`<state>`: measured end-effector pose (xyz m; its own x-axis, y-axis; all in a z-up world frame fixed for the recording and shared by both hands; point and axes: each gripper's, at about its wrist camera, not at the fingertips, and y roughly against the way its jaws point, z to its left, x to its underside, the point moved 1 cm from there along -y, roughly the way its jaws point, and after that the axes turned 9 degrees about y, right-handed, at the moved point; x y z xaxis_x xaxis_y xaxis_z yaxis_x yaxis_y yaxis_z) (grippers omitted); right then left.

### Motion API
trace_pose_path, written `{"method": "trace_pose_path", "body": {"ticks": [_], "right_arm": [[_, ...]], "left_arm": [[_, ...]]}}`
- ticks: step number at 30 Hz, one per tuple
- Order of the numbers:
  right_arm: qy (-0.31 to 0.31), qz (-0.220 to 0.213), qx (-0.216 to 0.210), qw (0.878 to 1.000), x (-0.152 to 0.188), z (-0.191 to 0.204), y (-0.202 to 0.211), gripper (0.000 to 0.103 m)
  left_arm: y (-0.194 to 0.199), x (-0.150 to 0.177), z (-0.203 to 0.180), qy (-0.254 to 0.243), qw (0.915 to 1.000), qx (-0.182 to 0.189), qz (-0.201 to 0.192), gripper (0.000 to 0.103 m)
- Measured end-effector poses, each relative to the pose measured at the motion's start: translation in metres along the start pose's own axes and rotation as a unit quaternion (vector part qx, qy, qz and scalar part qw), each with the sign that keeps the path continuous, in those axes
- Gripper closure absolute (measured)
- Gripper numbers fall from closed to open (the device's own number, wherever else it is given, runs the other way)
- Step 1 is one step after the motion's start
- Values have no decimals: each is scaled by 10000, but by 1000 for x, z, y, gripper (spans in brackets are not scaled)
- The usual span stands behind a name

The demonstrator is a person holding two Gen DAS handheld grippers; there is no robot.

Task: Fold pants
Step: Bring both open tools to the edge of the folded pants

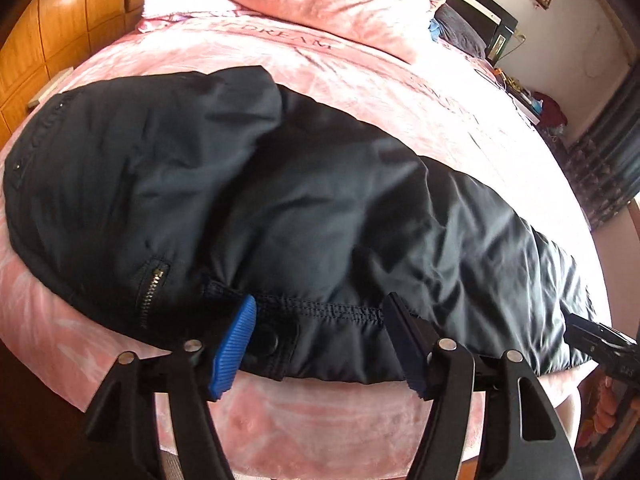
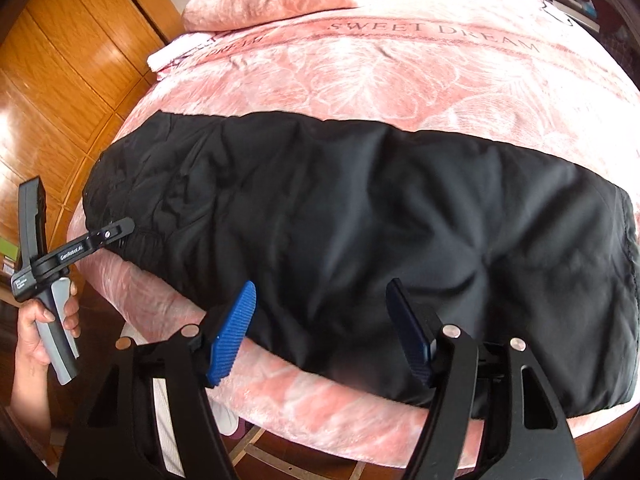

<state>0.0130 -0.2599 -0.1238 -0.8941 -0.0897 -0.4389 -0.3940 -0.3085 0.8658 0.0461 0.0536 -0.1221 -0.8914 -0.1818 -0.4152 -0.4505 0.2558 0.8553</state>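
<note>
Pants (image 2: 360, 216) along blanket's (image 2: 360, 80) near edge

A bed (image 2: 400, 80) fills most of the room, covered by a pink plush blanket (image 1: 360, 80) with lettering and leaf patterns, and pink pillows (image 2: 260, 0) are stacked at its head. Glossy orange-brown wooden wardrobe doors (image 2: 60, 60) stand along one side. A pale wall (image 1: 560, 24) rises beyond a dark headboard (image 1: 480, 4). Bright daylight washes the bedding, and dark patterned curtains (image 1: 600, 184) hang at the far edge.

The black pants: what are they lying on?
The black pants lie on a pink blanket that covers the bed; it shows on every side of them. Whatever is beneath the blanket is hidden.
</note>
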Motion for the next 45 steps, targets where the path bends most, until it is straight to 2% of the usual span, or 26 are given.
{"method": "trace_pose_path", "body": {"ticks": [3,10,13,17,19,23,26,28,32,36,38,39,40,42,45], "right_arm": [[-43,95,-473,9988,9,20,-4,37],[-102,424,-694,9966,28,50,-18,39],[-596,500,-769,9940,33,33,-26,42],[-1288,418,-1173,9838,43,7,-27,42],[-1439,343,-1218,9815,46,0,-21,42],[-1462,114,-734,9865,47,-19,5,40],[-1805,-22,-425,9826,52,-51,23,40],[-2016,-10,-48,9795,57,-75,31,40],[-2248,71,-181,9742,65,-104,28,41],[-1871,12,-58,9823,60,-102,37,43],[-1743,-150,177,9844,60,-115,55,39],[-1726,-202,356,9841,58,-124,63,30],[-1724,-244,579,9830,58,-136,73,24],[-1727,-227,905,9805,61,-162,88,22],[-1901,-179,740,9788,71,-214,92,21]], "left_arm": [[-1,-2,1,66,10000,57,14,37],[-5,0,-1,81,9999,-75,-4,37],[-5,1,-6,0,10000,-76,-31,37],[-4,7,-18,-133,9999,1,-13,37],[-5,10,-27,-258,9997,16,-3,37],[-11,16,-50,-524,9985,122,83,37],[-20,21,-70,-710,9970,226,189,37],[-29,25,-84,-864,9956,269,242,37],[-48,27,-91,-892,9954,101,331,36],[-45,27,-97,-987,9945,-5,347,35],[-40,28,-102,-1009,9942,53,382,35],[-37,30,-108,-1039,9938,101,387,34],[-35,31,-114,-1101,9931,135,390,30],[-33,35,-128,-1248,9911,213,410,22],[-36,40,-139,-1333,9891,373,502,20]]}}
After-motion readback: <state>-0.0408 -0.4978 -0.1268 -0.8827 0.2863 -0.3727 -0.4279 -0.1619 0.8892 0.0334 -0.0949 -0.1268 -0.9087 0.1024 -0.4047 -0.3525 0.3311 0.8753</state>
